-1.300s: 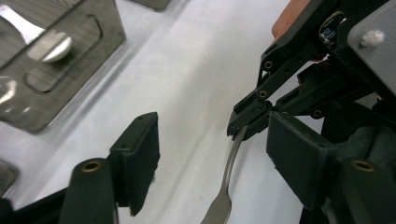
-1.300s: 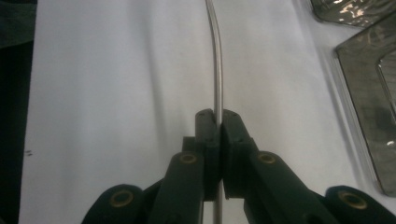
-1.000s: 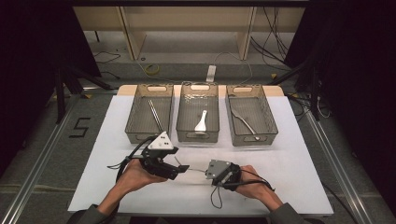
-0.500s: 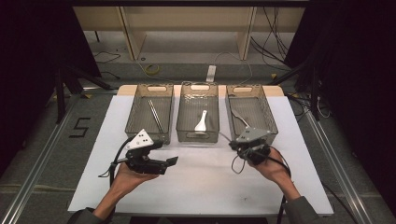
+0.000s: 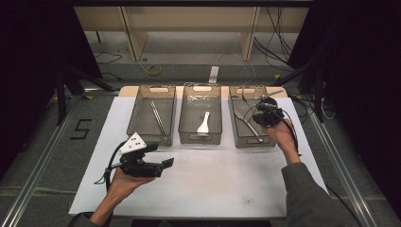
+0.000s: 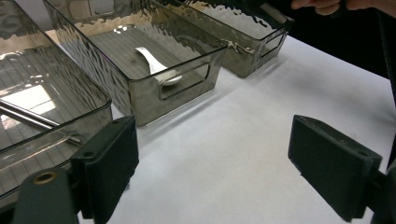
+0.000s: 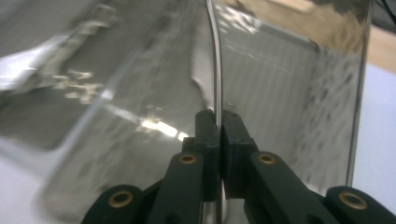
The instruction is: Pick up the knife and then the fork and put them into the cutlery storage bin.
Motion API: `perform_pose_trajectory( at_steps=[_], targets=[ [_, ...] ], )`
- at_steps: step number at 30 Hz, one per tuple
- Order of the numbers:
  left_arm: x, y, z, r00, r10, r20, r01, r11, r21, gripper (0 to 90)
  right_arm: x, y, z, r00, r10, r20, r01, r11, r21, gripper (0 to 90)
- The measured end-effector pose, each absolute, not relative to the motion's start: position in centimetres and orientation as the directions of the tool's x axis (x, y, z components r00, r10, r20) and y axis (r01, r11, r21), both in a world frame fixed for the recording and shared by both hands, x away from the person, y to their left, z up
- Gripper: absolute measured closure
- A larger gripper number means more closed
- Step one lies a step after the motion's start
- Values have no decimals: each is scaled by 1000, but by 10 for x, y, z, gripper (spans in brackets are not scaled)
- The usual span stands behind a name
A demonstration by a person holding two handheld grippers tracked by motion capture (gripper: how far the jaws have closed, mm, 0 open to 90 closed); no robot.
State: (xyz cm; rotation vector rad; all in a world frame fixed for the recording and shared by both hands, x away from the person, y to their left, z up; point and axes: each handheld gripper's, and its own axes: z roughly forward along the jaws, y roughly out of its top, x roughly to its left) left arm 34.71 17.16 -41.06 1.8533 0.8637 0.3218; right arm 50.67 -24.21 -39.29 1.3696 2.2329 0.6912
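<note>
My right gripper (image 5: 265, 107) hovers over the right-hand bin (image 5: 236, 137), shut on a thin metal utensil (image 5: 273, 93). In the right gripper view the utensil (image 7: 214, 56) runs edge-on up from between the pressed pads of that gripper (image 7: 219, 119). My left gripper (image 5: 160, 156) hangs low over the white table sheet (image 5: 227, 184), in front of the left bin (image 5: 137, 135). Its jaws have just been opening and stand wide, nothing between them (image 6: 212, 172).
Three smoky clear bins stand in a row at the back of the sheet. The left one holds thin metal sticks (image 5: 157, 116), the middle bin (image 5: 182, 135) a white spoon (image 5: 204, 124), the right one more metal cutlery (image 5: 247, 121). Dark floor and rails flank the table.
The right gripper swung from the front middle of the table to the right and away, rising over the right bin with the utensil. The left gripper drew left and its jaws opened.
</note>
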Motion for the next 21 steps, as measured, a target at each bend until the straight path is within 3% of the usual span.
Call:
perform_pose_trajectory(
  at_steps=[3, 4, 6, 11, 16, 21],
  targets=[
    [347, 172, -410, 706, 689, -164, 416, -217, 883, 156, 524, -247, -404, -365, 930, -55, 739, 325, 590, 866],
    [347, 172, -410, 703, 692, -162, 417, -217, 883, 156, 527, -247, -406, -360, 932, -39, 754, 316, 577, 837],
    [347, 173, -410, 701, 694, -167, 418, -209, 884, 154, 529, -243, -408, -373, 927, -33, 759, 326, 564, 696],
    [347, 175, -409, 695, 696, -180, 424, -194, 885, 152, 519, -239, -398, -401, 916, -14, 729, 328, 601, 617],
    [348, 177, -409, 693, 696, -187, 423, -183, 887, 146, 500, -239, -385, -446, 895, 5, 681, 336, 651, 483],
    [348, 178, -410, 692, 691, -209, 431, -163, 887, 145, 458, -235, -375, -521, 851, 62, 582, 301, 755, 399]
  ],
)
